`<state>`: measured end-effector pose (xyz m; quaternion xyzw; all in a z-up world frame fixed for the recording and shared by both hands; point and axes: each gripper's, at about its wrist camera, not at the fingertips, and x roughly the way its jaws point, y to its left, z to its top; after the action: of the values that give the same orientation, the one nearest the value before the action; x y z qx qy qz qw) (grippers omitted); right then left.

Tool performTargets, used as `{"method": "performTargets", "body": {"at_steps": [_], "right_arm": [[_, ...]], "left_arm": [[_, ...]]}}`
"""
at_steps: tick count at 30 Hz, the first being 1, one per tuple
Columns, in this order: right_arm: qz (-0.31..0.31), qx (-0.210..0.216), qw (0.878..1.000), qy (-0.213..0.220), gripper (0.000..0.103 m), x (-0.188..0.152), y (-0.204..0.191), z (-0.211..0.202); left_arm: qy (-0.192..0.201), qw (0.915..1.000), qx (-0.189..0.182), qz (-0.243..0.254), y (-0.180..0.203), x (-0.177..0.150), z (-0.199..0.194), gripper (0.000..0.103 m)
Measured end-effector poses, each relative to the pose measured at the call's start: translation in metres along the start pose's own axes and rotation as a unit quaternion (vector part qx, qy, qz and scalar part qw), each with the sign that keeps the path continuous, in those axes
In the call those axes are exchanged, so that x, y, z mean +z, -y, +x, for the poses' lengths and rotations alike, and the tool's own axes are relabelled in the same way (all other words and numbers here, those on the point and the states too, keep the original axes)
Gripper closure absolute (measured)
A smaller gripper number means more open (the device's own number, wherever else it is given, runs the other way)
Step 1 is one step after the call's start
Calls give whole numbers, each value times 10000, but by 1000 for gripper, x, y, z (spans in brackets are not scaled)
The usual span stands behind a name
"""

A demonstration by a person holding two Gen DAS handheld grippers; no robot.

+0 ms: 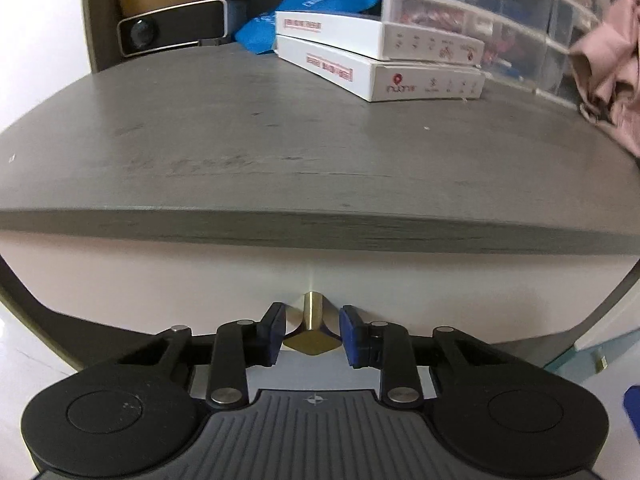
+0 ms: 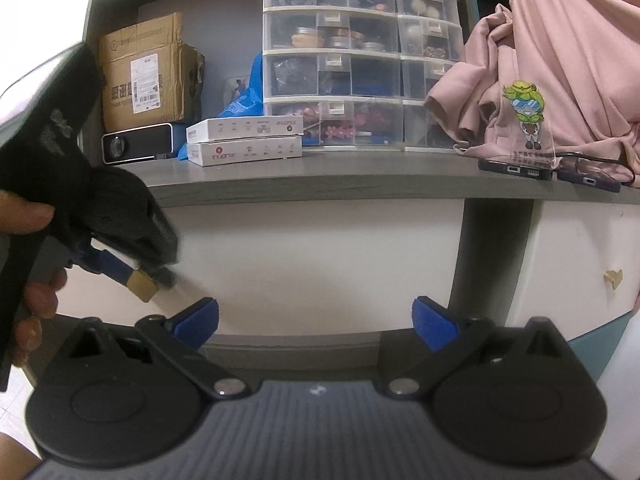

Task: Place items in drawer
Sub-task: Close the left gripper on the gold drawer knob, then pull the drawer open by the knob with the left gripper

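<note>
Left claw bracketing the brass drawer knob; right claw idle, spread wide.

The left claw (image 1: 312, 334) straddles the brass knob (image 1: 311, 330), one blue pad on each side; whether the pads already pinch it cannot be told. The knob's stem points straight out of the white drawer front (image 1: 160, 280), along the claw's axis, below the grey counter (image 1: 280, 140). The right claw (image 2: 316, 320) hangs released, grasping nothing, well right of the knob. The left is nearer; the drawer appears closed.

Brass-gold knob (image 1: 311, 330) on white drawer front (image 1: 160, 284); grey streaked desktop (image 1: 280, 152); blue claw pads (image 2: 198, 322); pink cloth (image 2: 560, 60).
</note>
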<state>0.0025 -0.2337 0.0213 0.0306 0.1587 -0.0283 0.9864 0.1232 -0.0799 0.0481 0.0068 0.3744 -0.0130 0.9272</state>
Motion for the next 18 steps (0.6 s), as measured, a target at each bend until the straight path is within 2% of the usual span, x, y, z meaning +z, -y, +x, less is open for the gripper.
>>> {"method": "performTargets", "body": {"at_steps": [18], "right_arm": [[90,17,10000,-28,0,1,2,0]], "left_arm": [[-285,9992,65,257,6,7,0,74]]}}
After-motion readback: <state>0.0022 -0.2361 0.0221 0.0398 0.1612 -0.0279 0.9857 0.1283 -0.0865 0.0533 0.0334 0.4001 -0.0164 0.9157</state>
